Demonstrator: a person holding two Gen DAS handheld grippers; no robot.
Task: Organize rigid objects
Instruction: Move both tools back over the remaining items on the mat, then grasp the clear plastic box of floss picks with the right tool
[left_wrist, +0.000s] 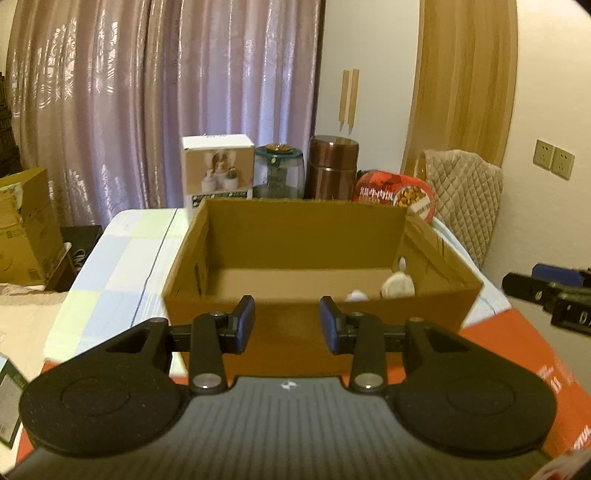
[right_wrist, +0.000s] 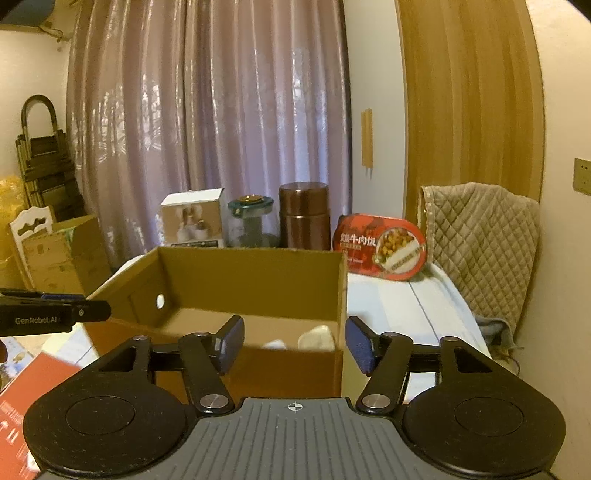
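Note:
An open cardboard box (left_wrist: 295, 236) stands on the table, also in the right wrist view (right_wrist: 251, 273). White round objects (left_wrist: 397, 286) lie in its right front corner, partly hidden by the wall; they show in the right wrist view (right_wrist: 314, 338) too. My left gripper (left_wrist: 287, 323) is open and empty just before the box's front wall. My right gripper (right_wrist: 294, 343) is open and empty at the box's front right corner. Behind the box stand a white carton (left_wrist: 218, 168), a glass jar (left_wrist: 279, 171), a brown canister (left_wrist: 332, 168) and a red meal box (left_wrist: 399, 192).
A red flat package (left_wrist: 517, 354) lies under the box's front right. A quilted cloth (right_wrist: 484, 236) hangs at the right by the wall. The table has a pale checked cover (left_wrist: 122, 258). Cardboard boxes (left_wrist: 26, 225) stand on the floor at left. A curtain hangs behind.

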